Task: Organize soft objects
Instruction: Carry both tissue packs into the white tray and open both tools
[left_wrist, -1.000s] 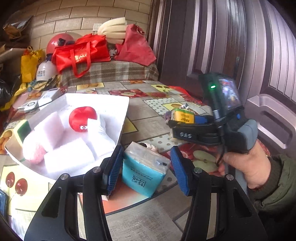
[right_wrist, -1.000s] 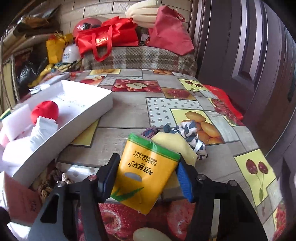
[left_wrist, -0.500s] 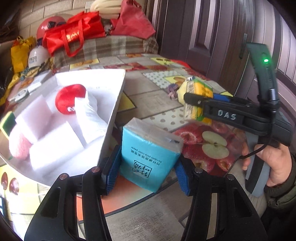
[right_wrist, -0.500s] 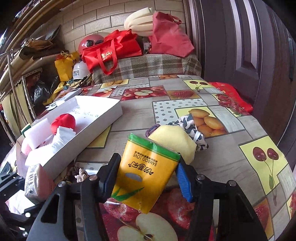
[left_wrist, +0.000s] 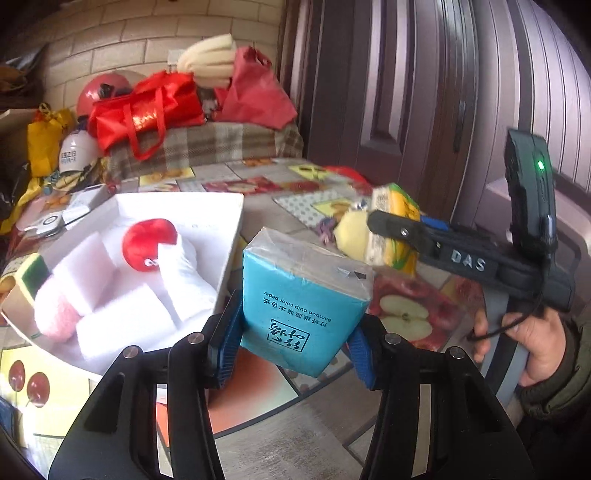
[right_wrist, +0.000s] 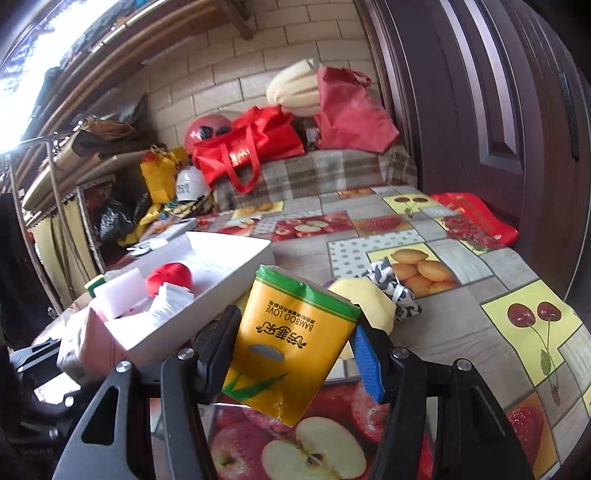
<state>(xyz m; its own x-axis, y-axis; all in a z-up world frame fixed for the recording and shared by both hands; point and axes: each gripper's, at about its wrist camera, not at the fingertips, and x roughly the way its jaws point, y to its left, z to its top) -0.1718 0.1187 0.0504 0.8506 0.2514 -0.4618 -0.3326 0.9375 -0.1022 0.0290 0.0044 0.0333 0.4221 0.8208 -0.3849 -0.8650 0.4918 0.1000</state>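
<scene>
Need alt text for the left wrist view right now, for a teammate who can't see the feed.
The left claw grips a blue plastic-wrapped tissue pack above the fruit-print tablecloth. To its left, a white cardboard tray holds white foam blocks and a red plush ball; the right claw holds a yellow tissue pack.

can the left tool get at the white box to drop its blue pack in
Probably yes: the left tool, shut on the blue tissue pack, is beside the white box, whose open top shows bare floor at the far end.
</scene>
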